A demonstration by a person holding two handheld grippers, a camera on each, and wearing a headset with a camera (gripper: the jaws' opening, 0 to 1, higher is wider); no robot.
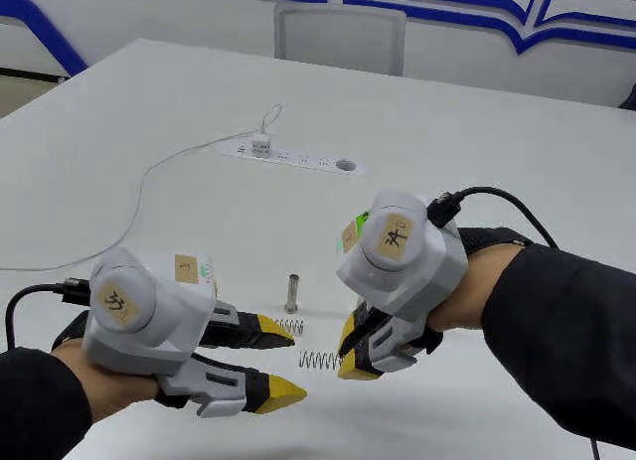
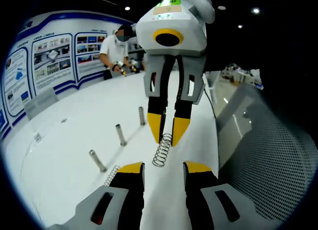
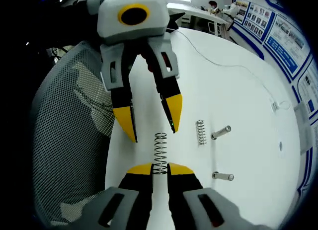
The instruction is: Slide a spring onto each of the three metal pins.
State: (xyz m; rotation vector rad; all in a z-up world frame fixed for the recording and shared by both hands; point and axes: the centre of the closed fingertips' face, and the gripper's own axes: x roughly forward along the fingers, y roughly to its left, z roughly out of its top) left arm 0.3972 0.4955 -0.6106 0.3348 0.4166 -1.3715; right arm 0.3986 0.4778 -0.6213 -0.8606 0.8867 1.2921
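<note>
Spring (image 3: 159, 151) is nipped by one end between the narrowed jaws of the right hand-held gripper (image 3: 160, 169), and that thin hold is the likeliest source of trouble. Only the last coils seem to be caught. A harder squeeze could make the wire squirm and shoot out sideways, while a softer one could let it drop on the lift. The free length will probably sag and sway, so its open end may meet a pin's top off-centre and snag rather than slide down. The pins (image 2: 120, 134) stand upright with no base to be seen, and a sideways push from the coil or a jaw might tip one. The work is also close to the bench (image 1: 447, 152) edge nearest the person, with a chair (image 3: 74, 115) just beyond, so a flicked spring could go over it.

From the right jaws the spring runs straight out, apparently lying on the bench, toward the left hand-held gripper (image 3: 153, 134). That gripper faces it with jaws wide and empty. The spring's free end lies near the gap between those tips, without touching them. Farther in from the edge a second spring (image 3: 200, 132) lies loose, just beside the row of three pins, none of which carries a spring yet. Well beyond, toward the middle of the bench, is a power strip (image 1: 298, 158) with a cable (image 1: 139, 197).
</note>
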